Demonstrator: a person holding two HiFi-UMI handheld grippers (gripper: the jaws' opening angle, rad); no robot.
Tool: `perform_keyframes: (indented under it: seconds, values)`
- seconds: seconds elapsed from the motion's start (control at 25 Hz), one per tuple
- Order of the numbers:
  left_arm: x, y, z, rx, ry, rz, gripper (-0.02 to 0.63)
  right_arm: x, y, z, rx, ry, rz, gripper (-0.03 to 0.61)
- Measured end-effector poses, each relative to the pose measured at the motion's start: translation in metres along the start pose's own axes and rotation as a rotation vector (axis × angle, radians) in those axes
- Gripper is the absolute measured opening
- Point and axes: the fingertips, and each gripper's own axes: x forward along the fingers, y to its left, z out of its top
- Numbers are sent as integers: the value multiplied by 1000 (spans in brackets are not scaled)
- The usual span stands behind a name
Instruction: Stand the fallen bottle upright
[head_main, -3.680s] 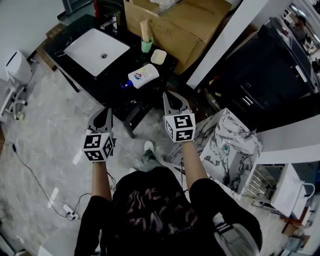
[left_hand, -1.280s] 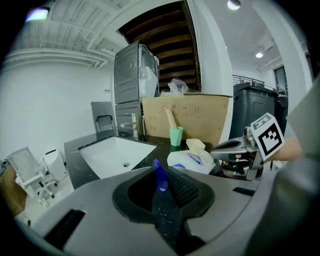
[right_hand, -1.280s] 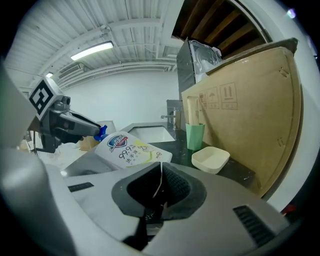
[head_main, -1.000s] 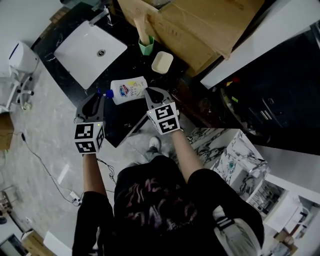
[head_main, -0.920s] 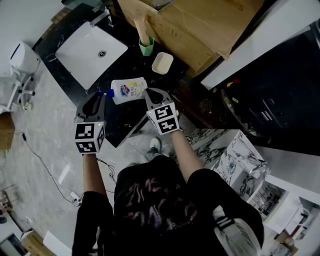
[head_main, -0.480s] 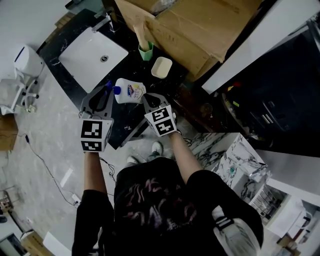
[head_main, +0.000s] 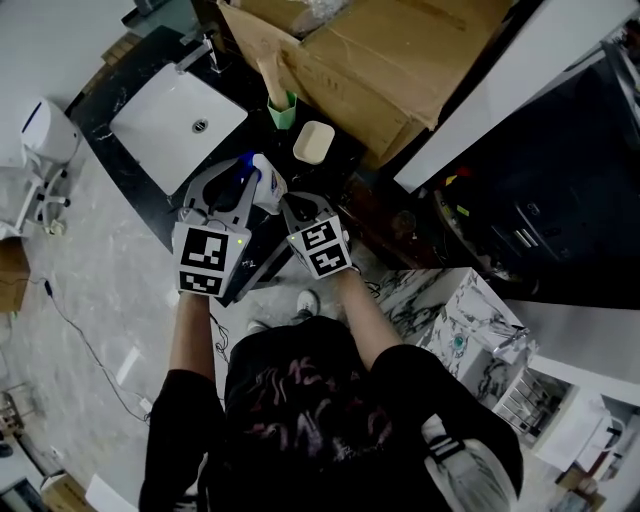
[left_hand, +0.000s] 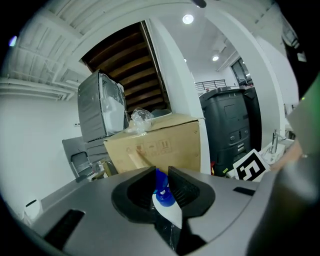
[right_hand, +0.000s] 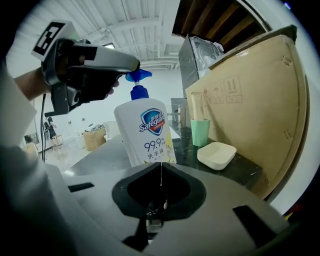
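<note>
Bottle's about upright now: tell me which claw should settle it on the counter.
Left. Its claw, jaws opening, has the bottle's blue pump between them, so it likely controls the tilt. The right claw is shut, empty, short of the bottle's base.

Cup (right_hand: 200, 132) and dish (right_hand: 216, 154) sit behind bottle (right_hand: 146, 132) on counter (right_hand: 186, 150).
</note>
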Motion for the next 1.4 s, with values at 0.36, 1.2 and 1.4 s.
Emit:
perform_keyframes:
  seconds: [0.36,1.2,1.4]
  values:
    - [13,-18,10,-1,-28,-51,91,-5,-6,0,-11,-5,-12,6]
    - [-43,29,-16,-198,-121,69,120,-44,-22,12,-5,-77,-156,5]
    - [-66,43,-33,-233,-114,115,100,-66,-30,22,1,-103,-220,6]
